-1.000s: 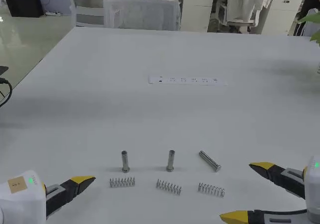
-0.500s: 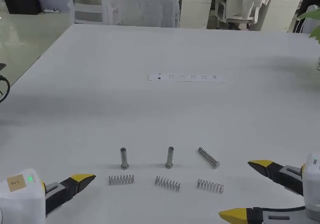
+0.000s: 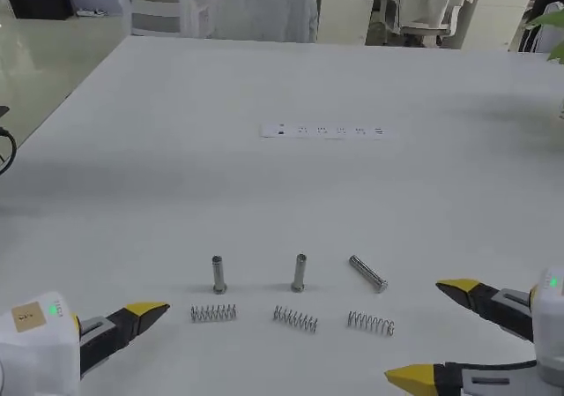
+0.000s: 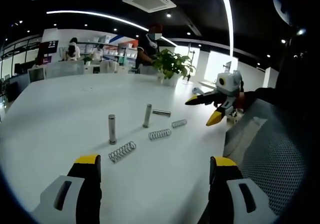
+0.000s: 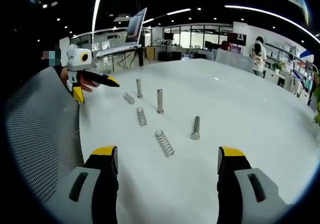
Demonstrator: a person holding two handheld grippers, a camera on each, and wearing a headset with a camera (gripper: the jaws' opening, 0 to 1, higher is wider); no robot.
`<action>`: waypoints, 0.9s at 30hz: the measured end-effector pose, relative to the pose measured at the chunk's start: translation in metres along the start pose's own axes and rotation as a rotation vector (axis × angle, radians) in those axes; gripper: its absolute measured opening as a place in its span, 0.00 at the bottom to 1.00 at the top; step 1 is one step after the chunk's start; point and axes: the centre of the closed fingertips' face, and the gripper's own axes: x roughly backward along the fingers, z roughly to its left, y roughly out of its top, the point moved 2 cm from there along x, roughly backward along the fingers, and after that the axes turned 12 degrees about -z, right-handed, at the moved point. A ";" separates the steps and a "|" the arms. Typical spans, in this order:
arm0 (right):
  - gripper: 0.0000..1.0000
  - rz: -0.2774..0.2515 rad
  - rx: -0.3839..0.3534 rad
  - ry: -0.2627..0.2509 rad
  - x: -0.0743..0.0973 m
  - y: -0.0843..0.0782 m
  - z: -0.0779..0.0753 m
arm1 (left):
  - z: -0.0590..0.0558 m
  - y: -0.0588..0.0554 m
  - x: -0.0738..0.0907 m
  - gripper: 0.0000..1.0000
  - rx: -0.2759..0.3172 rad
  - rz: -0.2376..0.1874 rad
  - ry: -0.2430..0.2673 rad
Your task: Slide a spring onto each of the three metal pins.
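Left gripper pose: The left gripper [image 4: 155, 160], grey with yellow tips, is held low over the near left part of the flat white table [image 3: 282, 193]. Its jaws point right, toward the row of parts.
Left gripper state: Its two jaws are spread wide apart and touch none of the parts.
Right gripper pose: The right gripper [image 3: 434, 332], also grey with yellow tips, is at the near right. Its jaws point left, with one tip farther away and one nearer.
Right gripper state: Its jaws are spread wide apart too, well clear of the parts.
Pins: The left shiny metal pin [image 3: 218, 274] and the middle shiny metal pin [image 3: 300, 272] stand upright on their flat heads. The right shiny metal pin [image 3: 367, 273] lies on its side, slanting.
Springs: The left thin wire spring [image 3: 213, 312], the middle thin wire spring [image 3: 295, 319] and the right thin wire spring [image 3: 370, 325] lie flat on the table. Each one is just in front of its pin, on the near side, and none is on a pin.
Far away: A long white power strip [image 3: 323, 131] lies in the middle of the table.
What changed: The whole picture has slid up a little since a second ago, so the head camera moved. The pins and springs lie the same as before. Both grippers stay in the same spots, just as wide open.
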 end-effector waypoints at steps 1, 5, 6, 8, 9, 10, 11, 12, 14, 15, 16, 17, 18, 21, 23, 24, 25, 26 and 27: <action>0.82 0.000 0.000 0.000 0.000 0.000 0.000 | 0.000 0.000 0.000 0.87 0.000 0.001 -0.001; 0.82 0.001 -0.001 -0.002 0.000 0.000 0.000 | 0.000 0.000 0.000 0.86 0.000 0.001 -0.002; 0.82 0.002 -0.002 -0.002 0.000 0.000 0.000 | 0.000 0.000 0.000 0.86 0.001 0.000 -0.002; 0.82 0.004 0.000 -0.002 0.000 -0.001 0.000 | 0.000 -0.001 0.000 0.86 0.000 0.002 -0.003; 0.82 0.005 -0.001 -0.002 0.000 -0.001 0.000 | 0.000 -0.001 0.000 0.86 -0.001 0.003 -0.003; 0.82 0.006 0.000 -0.002 0.000 -0.001 0.000 | 0.000 -0.001 0.000 0.86 -0.001 0.003 -0.003; 0.82 0.007 0.001 -0.002 0.000 -0.001 0.000 | 0.000 -0.001 0.000 0.86 -0.001 0.004 -0.004; 0.82 0.006 0.001 -0.003 0.000 -0.001 0.000 | 0.000 -0.001 0.000 0.86 -0.002 0.005 -0.005; 0.82 0.006 -0.001 -0.004 0.001 -0.001 0.000 | -0.001 -0.002 0.000 0.86 -0.002 0.007 -0.007; 0.82 0.007 0.000 -0.004 0.001 -0.001 0.000 | -0.001 -0.002 0.000 0.86 -0.002 0.007 -0.007; 0.82 0.009 0.001 -0.004 0.001 -0.002 0.000 | -0.001 -0.002 0.000 0.86 -0.001 0.007 -0.007; 0.82 0.010 0.000 -0.003 0.001 -0.002 0.000 | -0.001 -0.002 0.000 0.86 0.000 0.008 -0.007; 0.82 0.012 0.000 -0.002 0.001 -0.002 0.001 | -0.001 -0.002 0.000 0.86 0.000 0.008 -0.007; 0.81 0.022 0.000 0.002 0.001 -0.004 0.001 | -0.001 -0.002 0.000 0.86 0.002 0.006 -0.007; 0.81 0.021 -0.002 0.003 0.000 -0.004 0.001 | -0.001 -0.002 0.000 0.86 0.004 0.006 -0.006; 0.81 0.022 -0.003 0.003 0.000 -0.004 0.001 | -0.001 -0.002 0.000 0.86 0.004 0.006 -0.006; 0.81 0.023 -0.004 0.002 0.000 -0.005 0.001 | -0.001 -0.002 0.000 0.86 0.004 0.007 -0.006; 0.81 0.025 -0.003 0.002 0.001 -0.005 0.001 | -0.001 -0.002 0.000 0.85 0.004 0.009 -0.006; 0.81 0.028 -0.002 0.002 0.001 -0.005 0.001 | -0.002 -0.002 0.000 0.85 0.004 0.009 -0.007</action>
